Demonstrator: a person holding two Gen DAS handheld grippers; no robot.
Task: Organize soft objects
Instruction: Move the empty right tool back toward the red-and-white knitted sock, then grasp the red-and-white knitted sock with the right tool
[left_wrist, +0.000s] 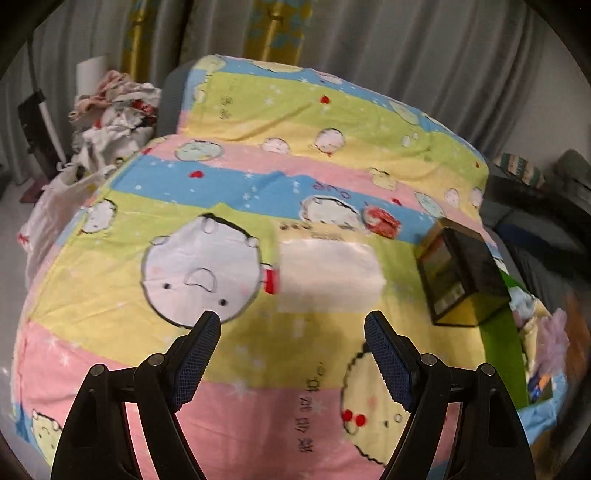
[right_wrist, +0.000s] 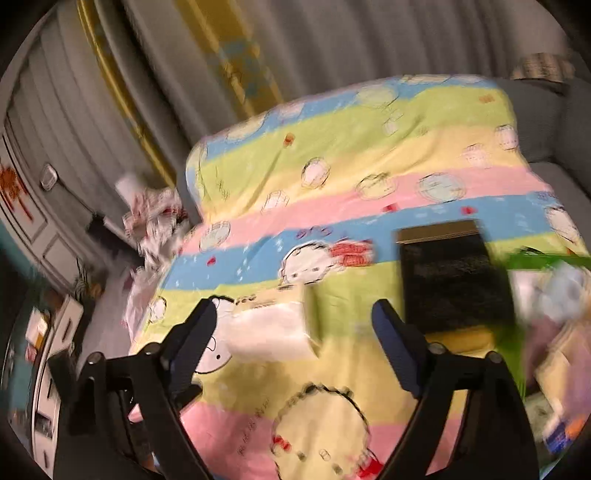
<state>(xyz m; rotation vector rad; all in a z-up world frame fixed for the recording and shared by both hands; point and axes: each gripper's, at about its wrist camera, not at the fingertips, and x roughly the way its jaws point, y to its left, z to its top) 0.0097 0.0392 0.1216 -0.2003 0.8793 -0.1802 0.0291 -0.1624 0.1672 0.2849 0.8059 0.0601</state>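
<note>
Two hand-held grippers over a bed, both views.

1. Left gripper (left_wrist: 291, 325): jaws apart, nothing betw. them, blue ribbed pads facing each other. Hangs above the bedspread, pointing down at a slant; white pack lies just beyond the tips.
2. Right gripper (right_wrist: 293, 314): jaws apart, nothing clamped. View motion-blurred. White pack sits near its left finger (right_wrist: 195, 332), partly overlapped by it in the picture; contact cannot be told.
3. Bedspread (left_wrist: 229, 435): striped pink / yellow / blue / green w. round cartoon faces and some printed script. Covers the whole bed, also draped over a raised bolster at the far end.
4. White soft pack (left_wrist: 328, 273): rectangular, plump, looks like tissues or wipes; lies flat mid-bed, right of the big white cartoon face. Label edge pale yellow w. dark print in right view (right_wrist: 273, 325); text unreadable.
5. Small red-and-white packet (left_wrist: 382, 221): on the blue stripe, beyond the white pack, apart from it.
6. Dark box (left_wrist: 461, 269): black top, yellow sides, near right bed edge, right of the white pack, well apart. Also in right view (right_wrist: 454, 273).
7. Green bag (left_wrist: 502, 365): at right bed edge, touching the dark box; mixed soft items inside, blurred.
8. Heap of crumpled white/pink cloth (left_wrist: 110, 114): off the bed, far left.
9. Grey curtains (left_wrist: 406, 48): behind the bed.
</note>
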